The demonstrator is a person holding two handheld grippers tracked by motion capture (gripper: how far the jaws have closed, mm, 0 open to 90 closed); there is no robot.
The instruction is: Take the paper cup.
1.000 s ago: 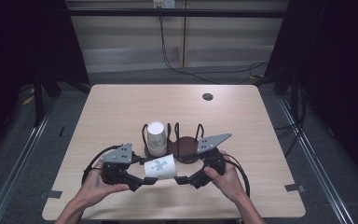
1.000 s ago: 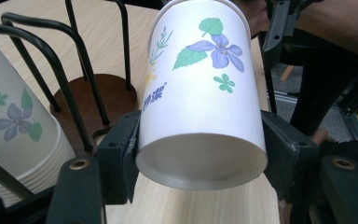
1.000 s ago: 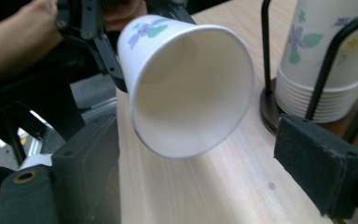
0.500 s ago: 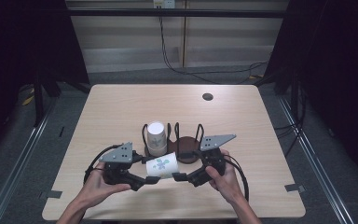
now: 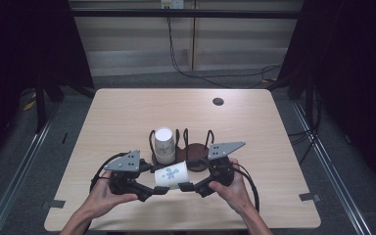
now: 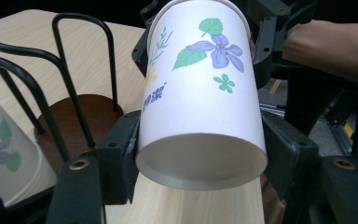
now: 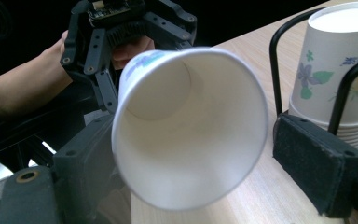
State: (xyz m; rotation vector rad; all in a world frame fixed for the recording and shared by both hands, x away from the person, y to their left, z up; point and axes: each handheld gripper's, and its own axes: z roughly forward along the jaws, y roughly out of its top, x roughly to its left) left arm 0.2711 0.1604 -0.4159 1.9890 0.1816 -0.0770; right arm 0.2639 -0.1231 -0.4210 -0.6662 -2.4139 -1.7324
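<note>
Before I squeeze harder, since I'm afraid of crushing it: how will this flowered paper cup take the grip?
The paper cup looks thin-walled and empty, so probably light and easily dented. The left gripper clamps its stiffer base end, likely safest. The open rim, between the right gripper's fingers, would probably go oval. Set down sideways, it could roll.

- High view: a fixed camera above the near edge of the table [image 5: 127, 107], facing forward and down, far enough back to take in the whole tabletop and the floor around it.
- Left gripper view: rides on the left gripper [image 5: 152, 192], looking along its jaws at very close range onto the base of a paper cup [image 6: 200, 88].
- Right gripper view: rides on the right gripper [image 5: 188, 186], facing the opposite way, looking close into the open mouth of the same cup.
- All three share the cup, the wire rack [image 5: 183, 142] and the cup stack [image 5: 164, 144].
</note>
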